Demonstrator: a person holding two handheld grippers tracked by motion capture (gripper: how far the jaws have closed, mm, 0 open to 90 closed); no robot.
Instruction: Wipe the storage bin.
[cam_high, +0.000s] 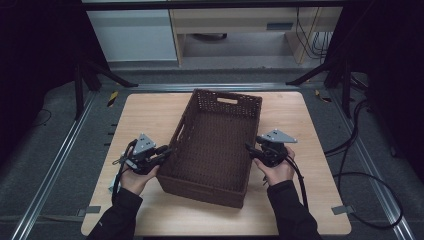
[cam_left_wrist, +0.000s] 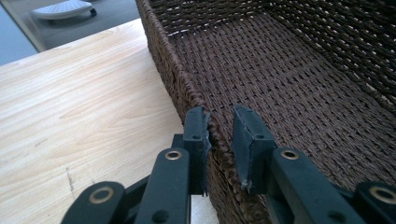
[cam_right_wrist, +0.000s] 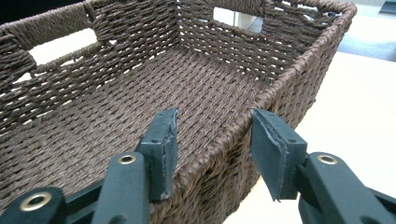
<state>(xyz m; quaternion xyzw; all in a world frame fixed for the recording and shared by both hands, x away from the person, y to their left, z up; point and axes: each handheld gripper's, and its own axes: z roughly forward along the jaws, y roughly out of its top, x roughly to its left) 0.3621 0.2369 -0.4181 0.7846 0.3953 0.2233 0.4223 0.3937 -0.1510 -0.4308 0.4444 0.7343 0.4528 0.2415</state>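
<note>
While I hold both claws apart astride its long walls, left claw (cam_left_wrist: 219, 135) and right claw (cam_right_wrist: 215, 154), basket (cam_high: 212, 145) runs lengthwise away from me.

My table (cam_high: 150, 112) is light wood with rounded corners. One thing rests directly on it: a dark brown woven basket (cam_high: 212, 142), sitting about mid-table, turned slightly, its handle-slot end toward the far edge.
</note>
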